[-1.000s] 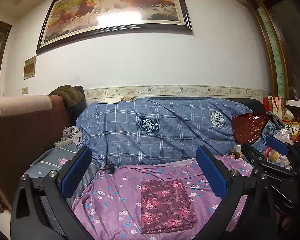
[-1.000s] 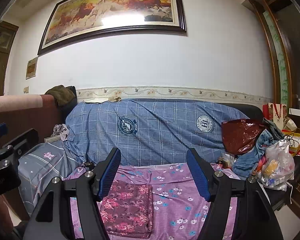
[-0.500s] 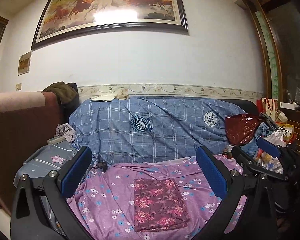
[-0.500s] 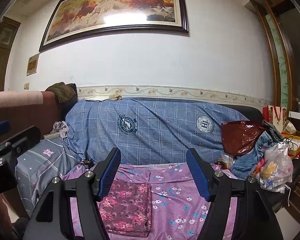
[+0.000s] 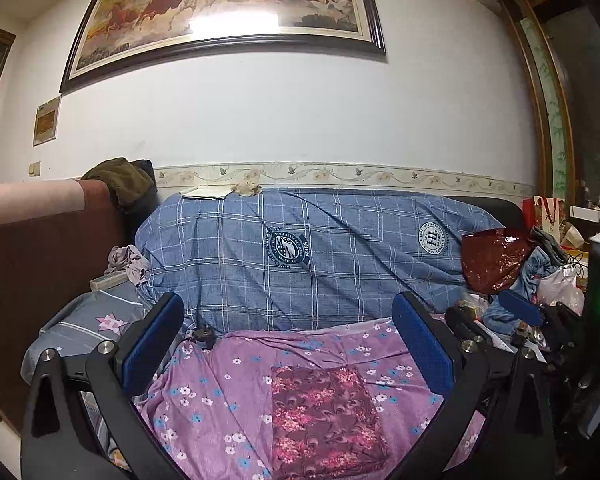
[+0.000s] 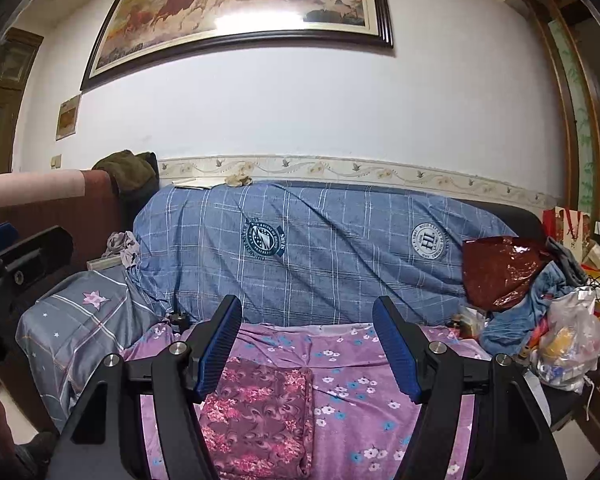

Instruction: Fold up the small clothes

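Observation:
A small maroon floral garment (image 5: 324, 420) lies folded into a flat rectangle on the purple flowered sheet (image 5: 220, 392) of the sofa seat. It also shows in the right wrist view (image 6: 260, 416), low and left of centre. My left gripper (image 5: 288, 344) is open and empty, held above and behind the garment. My right gripper (image 6: 306, 344) is open and empty, with its left finger over the garment's left edge in the view. The right gripper's tip (image 5: 520, 308) shows at the right of the left wrist view.
A blue checked cover (image 5: 320, 256) drapes the sofa back. A grey star-print cushion (image 6: 76, 320) sits at the left. A dark red bag (image 6: 496, 272), clothes and plastic bags (image 6: 568, 332) pile up at the right. A brown sofa arm (image 5: 40, 248) stands left.
Both grippers have drawn back and tilted slightly up from the sofa. The folded garment has not moved. Both stay open.

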Demonstrator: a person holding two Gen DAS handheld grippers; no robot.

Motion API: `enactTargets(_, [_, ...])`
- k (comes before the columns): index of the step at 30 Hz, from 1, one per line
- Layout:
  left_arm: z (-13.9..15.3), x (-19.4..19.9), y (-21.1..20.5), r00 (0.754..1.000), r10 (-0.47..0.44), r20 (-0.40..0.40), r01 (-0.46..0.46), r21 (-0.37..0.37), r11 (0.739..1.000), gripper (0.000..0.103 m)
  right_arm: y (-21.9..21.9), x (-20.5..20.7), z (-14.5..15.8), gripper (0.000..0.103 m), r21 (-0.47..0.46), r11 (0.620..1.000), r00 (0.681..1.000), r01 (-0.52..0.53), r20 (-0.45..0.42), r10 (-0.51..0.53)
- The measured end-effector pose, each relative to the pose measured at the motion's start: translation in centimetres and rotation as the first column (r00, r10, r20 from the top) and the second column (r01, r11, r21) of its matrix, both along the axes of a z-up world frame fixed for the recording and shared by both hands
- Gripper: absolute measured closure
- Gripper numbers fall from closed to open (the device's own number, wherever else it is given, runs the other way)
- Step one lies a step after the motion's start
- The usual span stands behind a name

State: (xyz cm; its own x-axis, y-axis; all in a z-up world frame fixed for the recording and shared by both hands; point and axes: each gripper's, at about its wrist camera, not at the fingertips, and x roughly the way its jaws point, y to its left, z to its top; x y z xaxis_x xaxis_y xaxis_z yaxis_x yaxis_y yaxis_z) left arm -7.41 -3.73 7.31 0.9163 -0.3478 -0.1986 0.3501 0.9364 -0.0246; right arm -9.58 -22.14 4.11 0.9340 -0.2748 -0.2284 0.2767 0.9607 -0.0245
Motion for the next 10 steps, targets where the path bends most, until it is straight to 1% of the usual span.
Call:
enactTargets(5, [-0.7,2.4,-0.5,1.0,-0.006,-0.021,0.006,0.001,1.0,0.0,-0.3,3.3,-0.7,0.033,0.0,1.0,0.999,-0.018,-0.031,0.018])
enactTargets(8, [-1.3,4.0,-0.8,0.999,-0.018,-0.035,0.017,-0.02,1.0,0.0,-0.6,5.2,-1.3,0.033,0.003,1.0,0.998,-0.024,-0.052,0.024])
enactTargets(10, [-1.8,5.0,-1.1,0.999,-0.007,-0.035,0.007,-0.012,1.0,0.0,-0.8,6.4,-1.8,0.033,0.009,1.0,0.997,-0.03,-0.065,0.03])
